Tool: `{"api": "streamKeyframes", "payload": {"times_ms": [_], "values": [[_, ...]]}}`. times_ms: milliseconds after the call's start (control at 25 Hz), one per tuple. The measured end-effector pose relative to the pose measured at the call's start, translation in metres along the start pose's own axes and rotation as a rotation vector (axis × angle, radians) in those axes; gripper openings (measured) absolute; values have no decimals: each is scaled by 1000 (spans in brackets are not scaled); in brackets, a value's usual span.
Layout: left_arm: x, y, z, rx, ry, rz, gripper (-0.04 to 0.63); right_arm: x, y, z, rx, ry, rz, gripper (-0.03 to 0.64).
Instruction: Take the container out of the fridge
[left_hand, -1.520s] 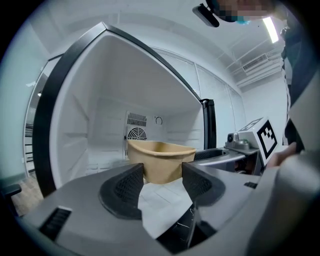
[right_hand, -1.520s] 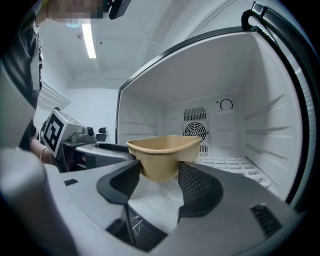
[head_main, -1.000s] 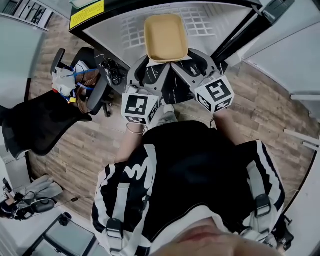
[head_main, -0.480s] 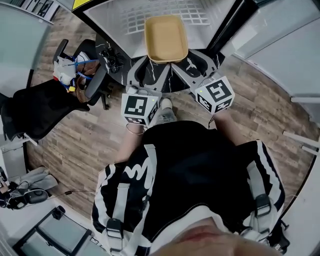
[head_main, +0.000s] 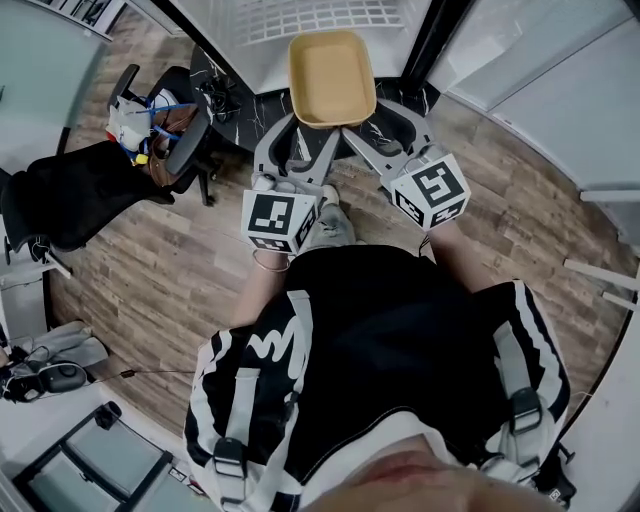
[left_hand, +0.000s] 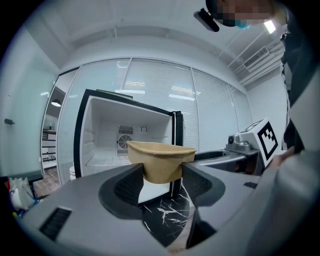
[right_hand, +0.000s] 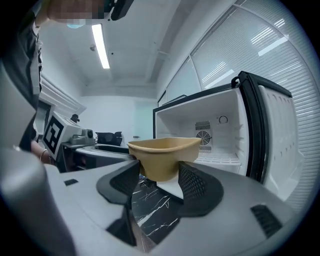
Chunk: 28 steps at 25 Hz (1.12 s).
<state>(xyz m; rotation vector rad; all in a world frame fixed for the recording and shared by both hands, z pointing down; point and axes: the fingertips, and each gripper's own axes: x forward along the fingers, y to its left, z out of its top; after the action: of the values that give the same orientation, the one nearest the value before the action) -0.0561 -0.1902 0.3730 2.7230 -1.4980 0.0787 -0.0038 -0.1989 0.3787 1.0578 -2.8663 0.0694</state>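
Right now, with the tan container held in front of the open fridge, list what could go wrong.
The left claw and right claw each pinch only the near end of the container; if they move unevenly it may tip or slip.
The open fridge door stands close on the right; swinging that way could strike it.
An office chair sits on the left, a possible snag when turning.

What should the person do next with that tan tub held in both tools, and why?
Probably carry the tan container level, away from the fridge, toward somewhere to set it down. The left gripper and right gripper are both shut on its near side, it hangs in the air before the open fridge, and nothing supports it from below.
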Motion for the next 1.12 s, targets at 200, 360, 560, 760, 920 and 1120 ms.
{"api": "streamKeyframes", "payload": {"times_ms": [200,360,560,760,920,1120], "values": [[-19,-21,0,-4,-8,11,246,-23,15,-1,-8,-4,12,252],[-35,-40,-1,4,-16,20,247,-44,28,-3,-14,-10,21,252],[-52,-61,-2,4,-21,24,247,-66,42,-5,-9,-16,27,252],[-62,-77,-3,4,-25,24,247,-83,49,-7,-8,-21,29,252],[-68,-85,0,5,-36,25,247,-92,53,-5,-14,-30,33,252],[-73,-87,6,14,-44,28,246,-96,58,0,-15,-42,39,252]]}}
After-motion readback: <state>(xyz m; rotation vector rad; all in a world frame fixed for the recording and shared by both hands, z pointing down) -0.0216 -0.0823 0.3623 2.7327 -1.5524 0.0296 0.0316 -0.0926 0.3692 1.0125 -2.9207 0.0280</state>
